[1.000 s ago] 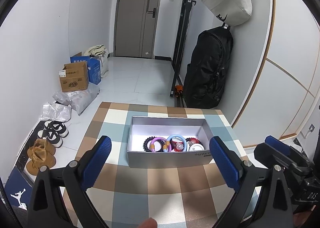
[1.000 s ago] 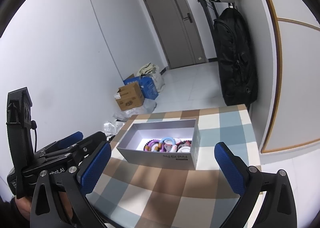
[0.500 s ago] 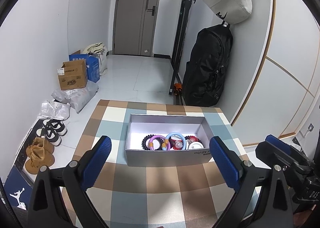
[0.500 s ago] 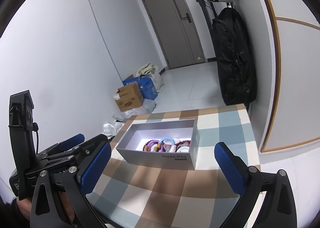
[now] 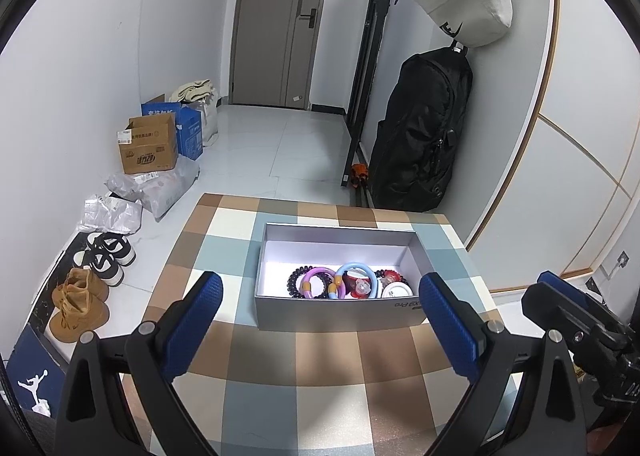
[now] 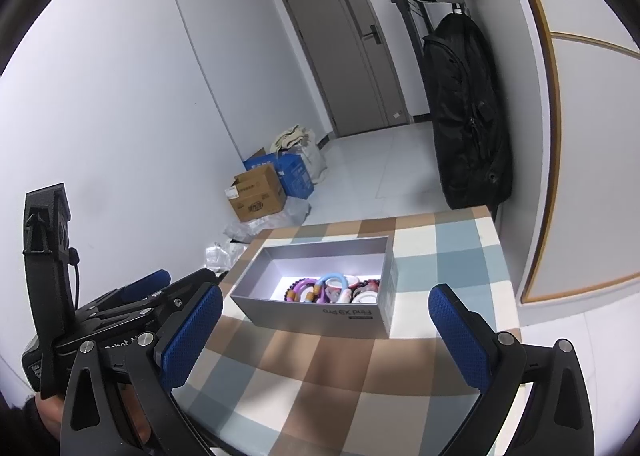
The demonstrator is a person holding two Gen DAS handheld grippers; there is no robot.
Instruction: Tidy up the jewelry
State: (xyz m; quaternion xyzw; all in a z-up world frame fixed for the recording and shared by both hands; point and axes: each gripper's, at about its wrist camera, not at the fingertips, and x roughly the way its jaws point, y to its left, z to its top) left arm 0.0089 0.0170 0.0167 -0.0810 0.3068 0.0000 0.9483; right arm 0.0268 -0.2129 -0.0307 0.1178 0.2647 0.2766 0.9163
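Over the last second you have drawn both tools a little back and up from the grey box (image 5: 336, 312), so it sits slightly farther off in both wrist views and more of the checked counter (image 5: 304, 380) shows in front of it. Nearest you, your left gripper (image 5: 318, 320) has its jaws spread wide and empty, hanging above the counter short of the box; your right gripper (image 6: 326, 330) is the same, jaws wide apart with nothing between them, just beside the left one. The counter itself carries no loose pieces that either view shows. Inside the box, gathered against its near wall toward the right end, lie the dark bead bracelet (image 5: 298, 280), the purple ring (image 5: 314, 280), the light blue ring (image 5: 356, 274), a red piece (image 5: 390, 278) and a small white round item (image 5: 396, 290), touching and overlapping one another; the far half of the box floor is bare. By the look of it, the collecting is done or very nearly so, and at most some tidying of that heap remains. Beyond the counter, a black backpack (image 5: 420, 135) leans against the wall.
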